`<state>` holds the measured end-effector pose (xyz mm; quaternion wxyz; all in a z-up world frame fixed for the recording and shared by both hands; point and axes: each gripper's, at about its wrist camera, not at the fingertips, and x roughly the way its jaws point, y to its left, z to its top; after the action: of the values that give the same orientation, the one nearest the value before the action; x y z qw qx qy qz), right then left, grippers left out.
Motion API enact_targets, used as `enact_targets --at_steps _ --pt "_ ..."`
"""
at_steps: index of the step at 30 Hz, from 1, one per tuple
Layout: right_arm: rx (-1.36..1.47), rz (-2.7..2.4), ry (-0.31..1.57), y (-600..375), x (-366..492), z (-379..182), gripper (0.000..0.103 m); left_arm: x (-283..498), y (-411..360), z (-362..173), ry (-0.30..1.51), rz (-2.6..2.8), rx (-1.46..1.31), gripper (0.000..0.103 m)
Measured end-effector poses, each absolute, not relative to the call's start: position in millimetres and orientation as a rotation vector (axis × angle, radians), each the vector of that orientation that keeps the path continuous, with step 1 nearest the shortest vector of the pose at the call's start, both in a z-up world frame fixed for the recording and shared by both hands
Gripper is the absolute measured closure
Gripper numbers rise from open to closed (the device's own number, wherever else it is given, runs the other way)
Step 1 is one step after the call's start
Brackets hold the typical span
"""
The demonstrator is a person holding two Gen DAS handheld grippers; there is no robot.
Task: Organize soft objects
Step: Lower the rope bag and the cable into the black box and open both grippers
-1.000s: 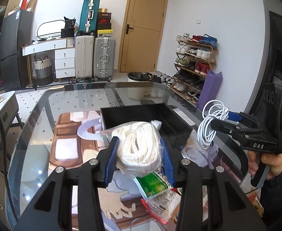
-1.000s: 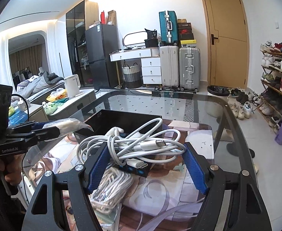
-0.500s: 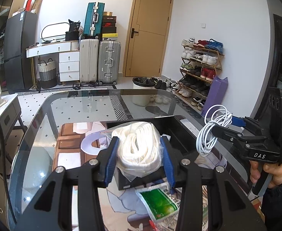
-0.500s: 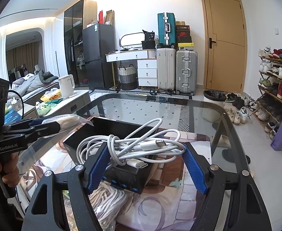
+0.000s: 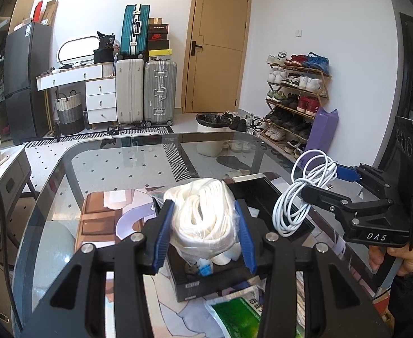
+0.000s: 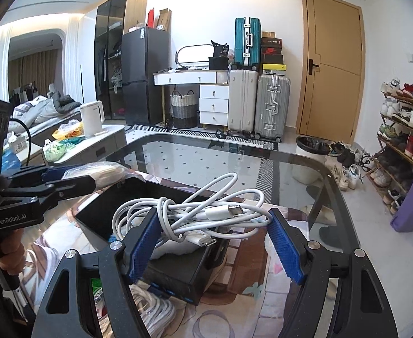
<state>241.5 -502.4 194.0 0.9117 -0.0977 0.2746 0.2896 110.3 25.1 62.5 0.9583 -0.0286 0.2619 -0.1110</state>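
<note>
My left gripper [image 5: 203, 225] is shut on a clear bag of white cord [image 5: 203, 214], its blue pads pressing both sides. The bag hangs over the open black box [image 5: 262, 194] on the glass table. In the right wrist view, my right gripper [image 6: 213, 219] is shut on a coiled white USB cable [image 6: 206, 214], held above the near corner of the same black box [image 6: 138, 197]. A white item [image 6: 175, 249] lies inside the box. Each gripper shows in the other's view: the right gripper [image 5: 327, 181] with its cable [image 5: 299, 197], the left gripper [image 6: 93, 174] with its bag.
A green packet [image 5: 234, 312] and another white cable bundle [image 6: 150, 309] lie on the printed mat [image 5: 99, 225] near the box's front. The glass table [image 5: 122, 166] curves away ahead. A hand [image 5: 403, 256] grips the right handle. Suitcases, a shoe rack and a door stand beyond.
Both grippers have moved forward across the table with their loads. The black box, earlier ahead of them, now lies under the bag and the cable. Neither grip has changed.
</note>
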Motion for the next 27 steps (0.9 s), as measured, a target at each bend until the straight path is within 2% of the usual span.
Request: enact_targets --at_steps 27 --pt "-0.328 0.621 0.626 -458.1 274.2 160.9 0.026 141.2 12.1 43.1 0.553 -0.271 0.022 0.061"
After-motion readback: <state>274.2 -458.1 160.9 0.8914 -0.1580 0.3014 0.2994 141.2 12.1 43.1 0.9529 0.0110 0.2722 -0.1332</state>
